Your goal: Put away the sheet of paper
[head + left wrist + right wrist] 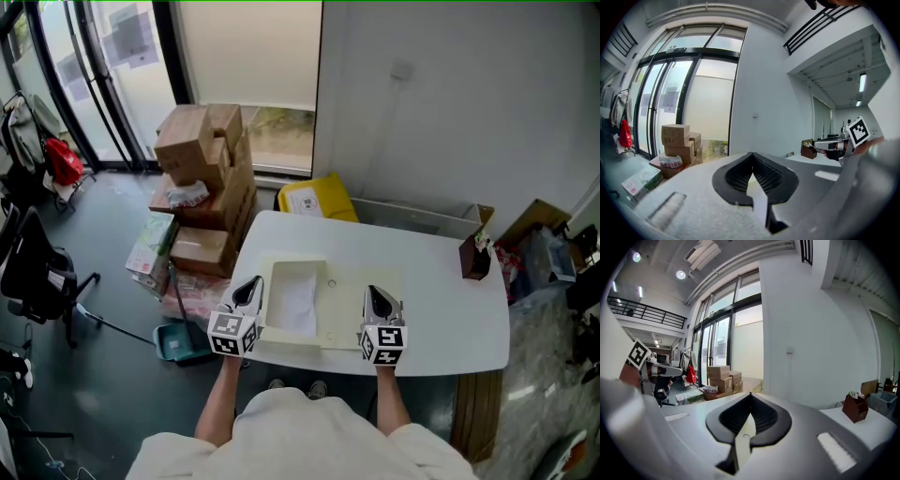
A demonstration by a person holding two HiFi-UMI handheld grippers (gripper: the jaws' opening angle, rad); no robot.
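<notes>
A white sheet of paper point(298, 300) lies in the left half of a cream folder point(354, 309) that is spread open on the white table point(441, 319). My left gripper point(251, 283) hovers at the folder's left edge, level with the paper, and its jaws meet at the tip with nothing between them point(751, 155). At the folder's right edge my right gripper point(376, 293) points the same way and is also shut and empty point(750, 395). Both point nearly level across the table. Neither touches the paper. Each gripper view shows the other gripper off to one side.
A brown holder point(474, 258) stands at the table's far right corner. Stacked cardboard boxes point(202, 159) and a yellow box point(317, 199) sit on the floor beyond the table. An office chair point(28, 272) and a teal dustpan point(176, 342) are at the left.
</notes>
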